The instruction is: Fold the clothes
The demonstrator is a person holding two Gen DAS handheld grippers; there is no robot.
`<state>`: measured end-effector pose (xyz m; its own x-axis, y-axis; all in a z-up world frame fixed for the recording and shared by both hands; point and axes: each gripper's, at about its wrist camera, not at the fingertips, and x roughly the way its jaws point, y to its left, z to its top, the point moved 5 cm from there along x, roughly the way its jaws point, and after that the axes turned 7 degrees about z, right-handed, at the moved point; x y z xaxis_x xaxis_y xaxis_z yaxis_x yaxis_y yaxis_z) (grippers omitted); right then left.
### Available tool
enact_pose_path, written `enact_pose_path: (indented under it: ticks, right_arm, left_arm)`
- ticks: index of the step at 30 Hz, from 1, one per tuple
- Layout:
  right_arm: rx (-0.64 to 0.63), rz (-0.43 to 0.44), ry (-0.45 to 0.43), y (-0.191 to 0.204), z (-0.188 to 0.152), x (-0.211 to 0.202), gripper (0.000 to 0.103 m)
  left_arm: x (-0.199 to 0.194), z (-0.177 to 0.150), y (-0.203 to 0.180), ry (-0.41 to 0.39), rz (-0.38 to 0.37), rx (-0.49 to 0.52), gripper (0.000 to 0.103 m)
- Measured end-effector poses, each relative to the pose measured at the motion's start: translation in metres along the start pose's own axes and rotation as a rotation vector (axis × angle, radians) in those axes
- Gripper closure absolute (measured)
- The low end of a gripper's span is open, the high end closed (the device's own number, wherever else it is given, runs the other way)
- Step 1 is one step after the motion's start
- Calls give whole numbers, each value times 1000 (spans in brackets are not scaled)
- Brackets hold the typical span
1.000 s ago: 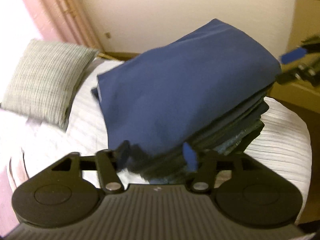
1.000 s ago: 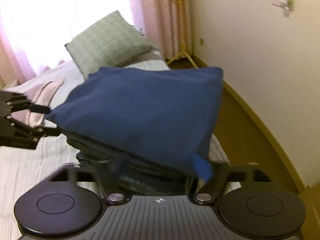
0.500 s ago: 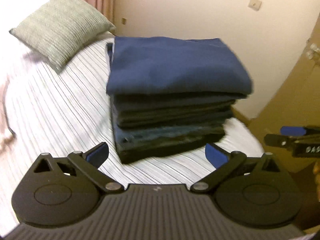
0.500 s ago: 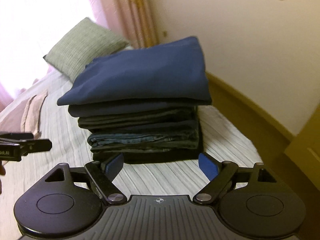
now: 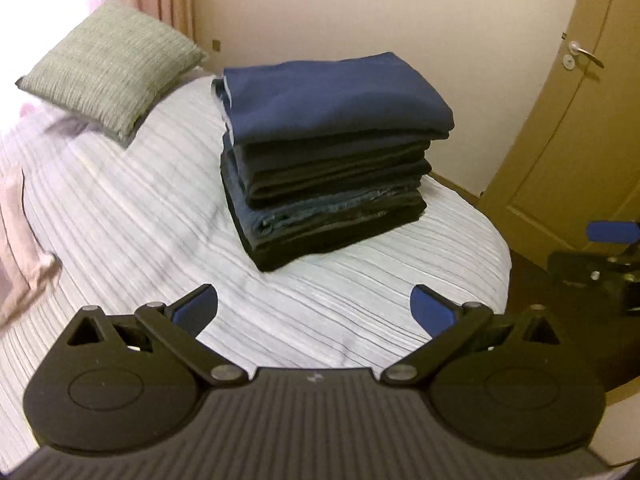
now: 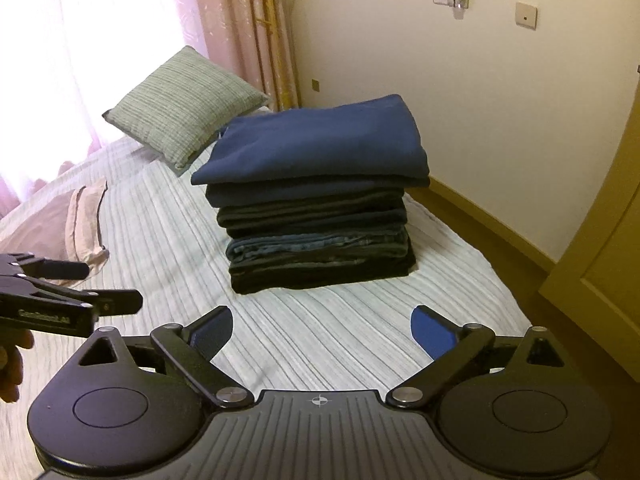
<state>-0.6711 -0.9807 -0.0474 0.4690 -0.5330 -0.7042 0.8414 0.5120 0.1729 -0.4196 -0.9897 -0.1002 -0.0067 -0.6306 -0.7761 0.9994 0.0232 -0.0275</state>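
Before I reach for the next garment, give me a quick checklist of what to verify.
1. Left gripper open, holding nothing: ok.
2. Right gripper open, holding nothing: ok.
3. Both grippers off the stack: ok.
4. Navy top piece lies flat on the stack: ok.
5. Stack upright on the bed: ok.
6. Next garment is the pink cloth: cannot tell.
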Motion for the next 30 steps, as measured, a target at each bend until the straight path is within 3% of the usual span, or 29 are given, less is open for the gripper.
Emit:
enact_pose_path:
  ticks: [5,9,13,21,26,30]
  right_arm:
    - [-20,-4,-6,-1,3,-11,5]
    - [-28,-12,-34,-5,6,-19,5]
    - [-4,-35,-38,-15,3,-18,5]
    - [92,-57,-58,-28,0,-21,5]
    - [89,-54,-73,-21,0,-27,5]
    - [89,-51,-66,-16,-3,-24,5]
  left_arm:
    - [-5,-11,3,91,-5,-7,2]
    - [-10,-12,4,93,-24,-35,2]
    - [-6,-6,-5,64,-20,-65,2]
    - [-10,0,-25,28,3,27,2]
    - [-20,-4,-17,5,58,75,2]
    - [-31,-9,-4,-37,84,29,2]
